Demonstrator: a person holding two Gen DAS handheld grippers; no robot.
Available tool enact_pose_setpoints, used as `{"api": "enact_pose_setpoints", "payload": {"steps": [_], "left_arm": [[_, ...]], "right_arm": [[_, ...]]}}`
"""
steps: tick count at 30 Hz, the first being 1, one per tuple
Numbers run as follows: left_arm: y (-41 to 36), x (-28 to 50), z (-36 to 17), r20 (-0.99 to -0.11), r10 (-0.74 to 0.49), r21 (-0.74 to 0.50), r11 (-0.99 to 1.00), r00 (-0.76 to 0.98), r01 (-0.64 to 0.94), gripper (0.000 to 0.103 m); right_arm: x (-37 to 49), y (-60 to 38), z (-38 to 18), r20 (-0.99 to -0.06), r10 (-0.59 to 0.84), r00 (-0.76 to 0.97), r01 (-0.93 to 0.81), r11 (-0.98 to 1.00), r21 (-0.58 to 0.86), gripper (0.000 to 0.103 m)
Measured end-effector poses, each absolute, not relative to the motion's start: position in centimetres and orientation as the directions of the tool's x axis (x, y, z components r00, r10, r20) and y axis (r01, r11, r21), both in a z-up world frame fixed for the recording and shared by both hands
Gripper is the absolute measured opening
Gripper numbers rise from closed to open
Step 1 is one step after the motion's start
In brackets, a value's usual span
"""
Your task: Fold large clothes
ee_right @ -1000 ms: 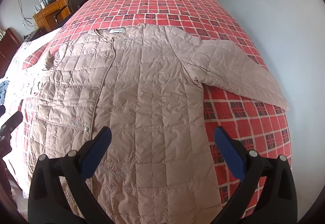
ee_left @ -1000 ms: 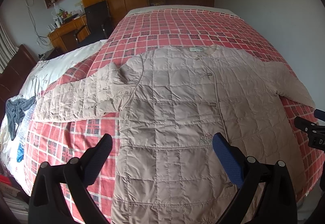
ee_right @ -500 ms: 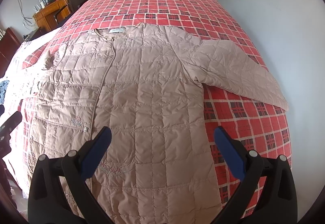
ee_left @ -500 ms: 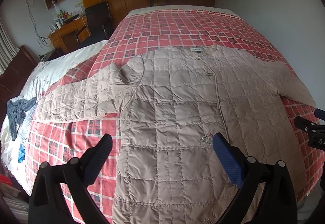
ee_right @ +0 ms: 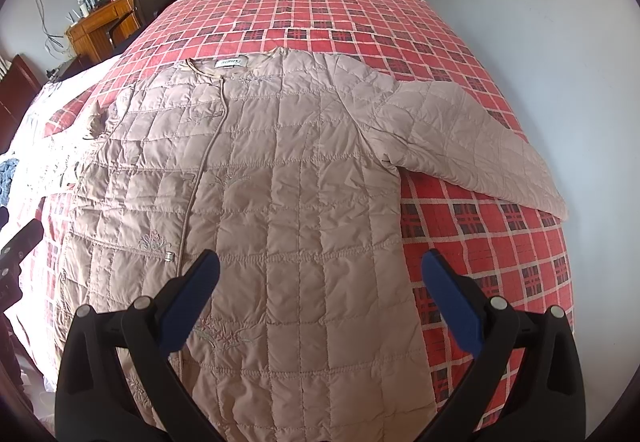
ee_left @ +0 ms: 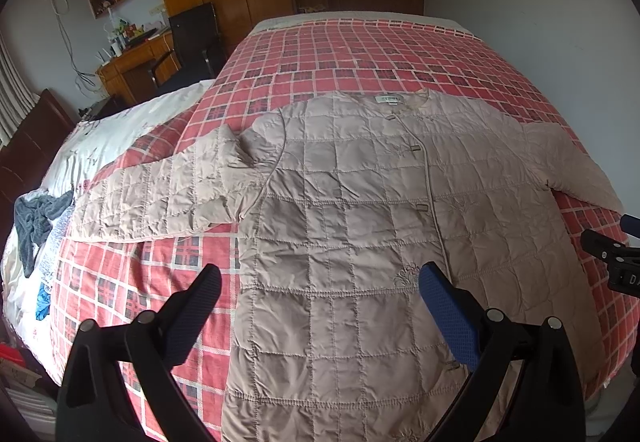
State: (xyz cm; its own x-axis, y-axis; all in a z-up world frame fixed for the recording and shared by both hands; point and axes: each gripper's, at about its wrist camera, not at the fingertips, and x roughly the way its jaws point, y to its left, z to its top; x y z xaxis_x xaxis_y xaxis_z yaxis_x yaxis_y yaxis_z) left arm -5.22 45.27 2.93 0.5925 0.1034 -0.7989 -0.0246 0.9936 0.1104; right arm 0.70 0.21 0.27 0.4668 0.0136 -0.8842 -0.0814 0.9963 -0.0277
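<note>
Lying flat ahead of both spread, empty fingers, the jacket is laid out on the bed for folding.

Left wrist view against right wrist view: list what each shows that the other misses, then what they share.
Left only: the whole outstretched sleeve lying toward the white bedding, and the dark grey cloth heaped there.
Right only: the other sleeve's cuff end near the white wall.
Both: the beige quilted jacket spread flat on the red plaid bedspread, with open grippers above it.

jacket flat on bed | desk behind-left | wall right
</note>
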Motion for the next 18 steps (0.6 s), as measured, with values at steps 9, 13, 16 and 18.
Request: {"api": "enact_pose_setpoints", "payload": {"steps": [9, 13, 16, 18], "left_arm": [[45.23, -5.21, 2.95, -0.798, 0.107, 0.114, 0.993, 0.593, -0.025, 0.099], [45.24, -5.23, 2.97, -0.798, 0.107, 0.115, 0.993, 0.593, -0.025, 0.099], [45.25, -5.25, 2.98, -0.798, 0.107, 0.114, 0.993, 0.593, -0.026, 0.099], [45.22, -5.26, 2.96, -0.798, 0.107, 0.115, 0.993, 0.593, -0.025, 0.099]], "right_arm": [[0.73, 0.23, 0.32, -0.884, 0.014, 0.468, -0.082, 0.996, -0.028, 0.100], [0.68, 0.24, 0.29, -0.884, 0.013, 0.468, -0.081, 0.996, -0.028, 0.100], [0.71, 0.24, 0.30, -0.884, 0.014, 0.468, -0.082, 0.996, -0.028, 0.100], [0.69, 0.25, 0.29, -0.884, 0.013, 0.468, -0.081, 0.996, -0.028, 0.100]]}}
